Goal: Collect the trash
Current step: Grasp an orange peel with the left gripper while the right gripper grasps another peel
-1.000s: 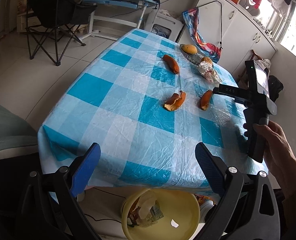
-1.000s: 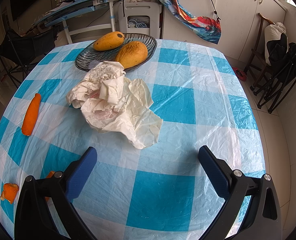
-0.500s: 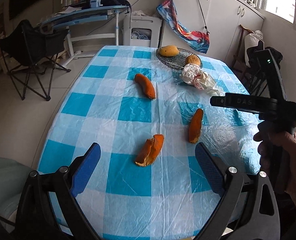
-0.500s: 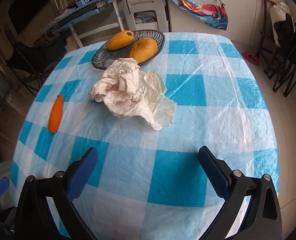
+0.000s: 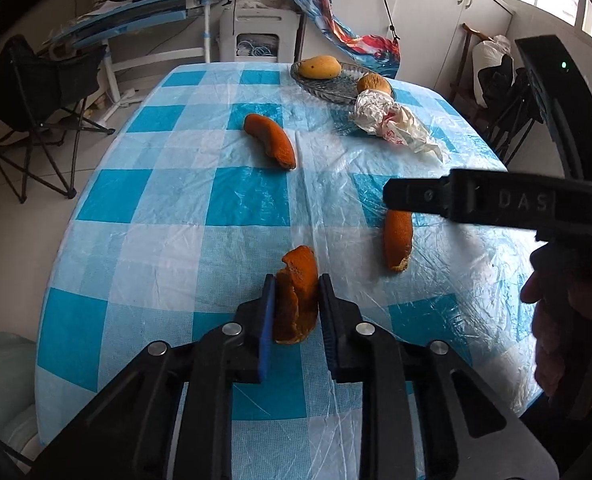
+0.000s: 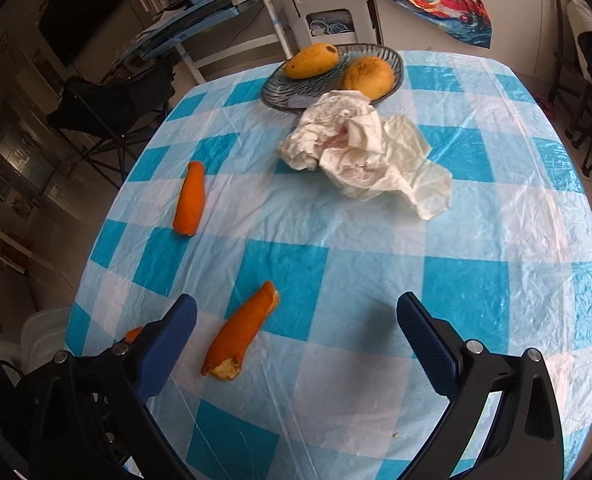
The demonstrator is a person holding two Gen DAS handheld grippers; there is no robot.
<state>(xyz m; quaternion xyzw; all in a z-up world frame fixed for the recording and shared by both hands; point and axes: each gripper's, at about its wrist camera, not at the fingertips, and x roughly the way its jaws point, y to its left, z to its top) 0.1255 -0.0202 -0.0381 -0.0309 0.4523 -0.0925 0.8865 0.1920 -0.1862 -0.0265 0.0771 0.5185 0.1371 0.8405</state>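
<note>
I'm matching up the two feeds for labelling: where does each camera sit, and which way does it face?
Left wrist: on the left gripper, looking down across the checked table; its jaws closing on an orange peel; the right gripper and a hand show at right.
Right wrist: on the right gripper, jaws open, facing the crumpled paper and fruit dish.
Shared: table, peels, paper, dish.

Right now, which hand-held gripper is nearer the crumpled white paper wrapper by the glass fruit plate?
Right. The right hand-held gripper hovers open short of the crumpled white paper wrapper; the left hand-held gripper is farther back, closing around an orange peel.
</note>
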